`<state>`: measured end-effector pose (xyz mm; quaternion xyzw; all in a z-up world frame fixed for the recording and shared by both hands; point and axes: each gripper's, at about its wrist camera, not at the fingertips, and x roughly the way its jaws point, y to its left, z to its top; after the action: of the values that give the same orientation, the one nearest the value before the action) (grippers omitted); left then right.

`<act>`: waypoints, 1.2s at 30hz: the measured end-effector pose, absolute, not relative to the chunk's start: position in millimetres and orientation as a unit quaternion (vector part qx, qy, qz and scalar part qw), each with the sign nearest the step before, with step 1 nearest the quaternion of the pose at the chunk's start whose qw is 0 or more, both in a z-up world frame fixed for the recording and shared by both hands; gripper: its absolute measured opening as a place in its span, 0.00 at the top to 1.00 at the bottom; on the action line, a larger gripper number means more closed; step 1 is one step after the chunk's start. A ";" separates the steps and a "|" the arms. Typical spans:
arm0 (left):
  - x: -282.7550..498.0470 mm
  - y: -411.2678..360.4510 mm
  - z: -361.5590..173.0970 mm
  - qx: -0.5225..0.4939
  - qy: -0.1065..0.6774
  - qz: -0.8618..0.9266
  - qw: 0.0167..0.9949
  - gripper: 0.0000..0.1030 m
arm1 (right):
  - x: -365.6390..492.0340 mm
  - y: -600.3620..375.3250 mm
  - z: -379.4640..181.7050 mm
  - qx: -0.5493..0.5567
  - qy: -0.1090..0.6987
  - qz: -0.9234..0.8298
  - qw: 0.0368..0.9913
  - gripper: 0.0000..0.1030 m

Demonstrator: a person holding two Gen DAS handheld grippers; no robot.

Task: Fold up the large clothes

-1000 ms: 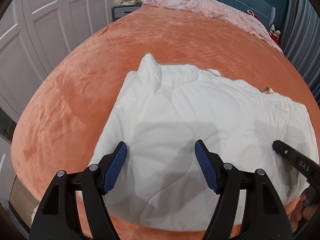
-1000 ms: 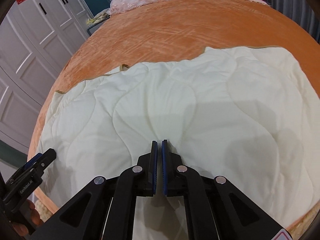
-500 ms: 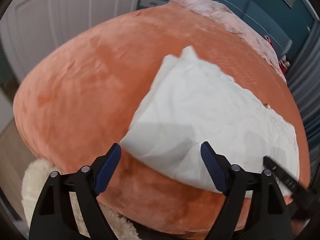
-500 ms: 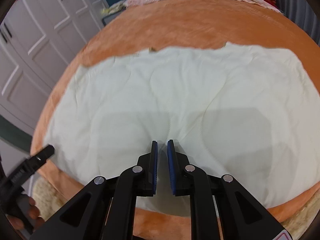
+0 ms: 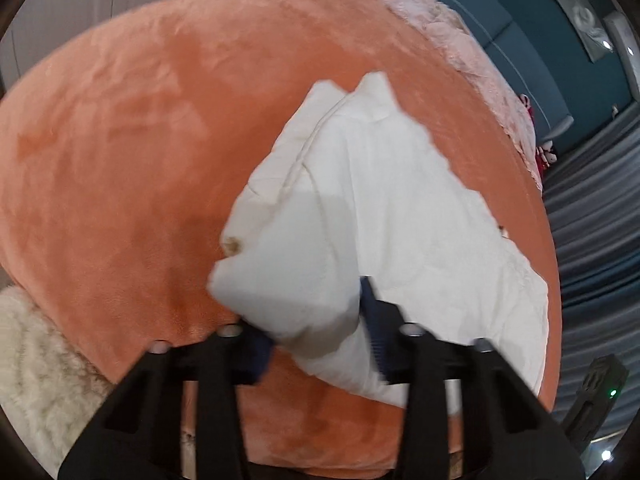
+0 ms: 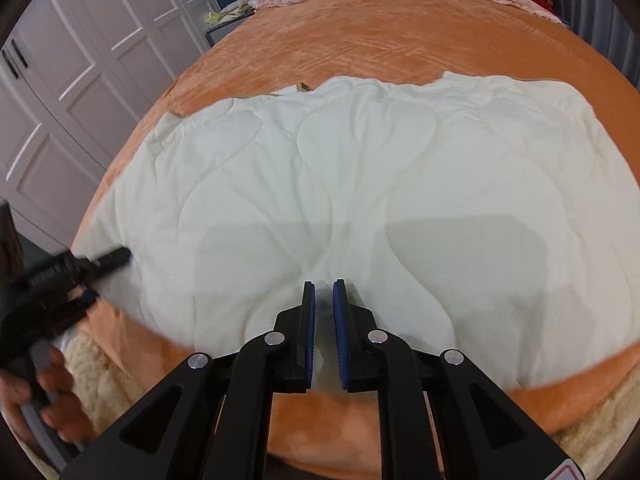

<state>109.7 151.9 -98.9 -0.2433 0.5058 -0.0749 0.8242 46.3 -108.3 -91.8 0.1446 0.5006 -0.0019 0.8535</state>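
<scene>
quilted white padding, a large cream garment (image 6: 360,184), lay spread flat across the orange plush bedspread (image 6: 380,40), its near edge along the foot of the bed. at its left corner the left gripper (image 5: 316,344) was closing, with a bunched corner of the white cloth between its blue pads; a second earlier those jaws stood wide apart above the flat fabric, and half a second earlier they were still wide and just short of the corner. the corner, which had lain flat then, now rose in a thick fold between the fingers (image 5: 374,320), with a small brown mark on the hem beside it. the left view had also swung off the middle of the garment toward the bed's left edge, so the fluffy cream rug (image 5: 36,364) on the floor now showed.

the right gripper (image 6: 324,336) sat at the middle of the near edge, its jaws a narrow slit apart with white fabric seen in the gap; whether the pads actually pinched it i could not tell. a second earlier they were pressed together, and since half a second ago they looked unchanged. in the right view a hand (image 6: 36,392) held the left tool's handle at the far left, where the left tool's tip (image 6: 108,260) now touched the garment's corner.
</scene>
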 end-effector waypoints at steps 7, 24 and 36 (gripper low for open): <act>83.3 120.0 -24.2 -0.208 0.439 -0.143 0.863 0.84 | 44.0 -107.0 -110.8 0.139 0.499 -0.005 0.855 0.89; 28.1 -104.5 33.9 0.014 0.403 -0.331 0.853 0.85 | -55.8 -231.3 -27.1 0.214 0.441 -0.033 0.871 0.88; -0.3 -117.0 11.6 0.041 0.408 -0.331 0.850 0.10 | -102.7 -270.5 50.0 0.192 0.356 -0.047 0.913 0.36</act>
<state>-0.3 -117.0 11.6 0.0413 0.4078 -0.3309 0.8500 -102.7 -270.5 50.0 0.1918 0.3558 -0.0474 0.9134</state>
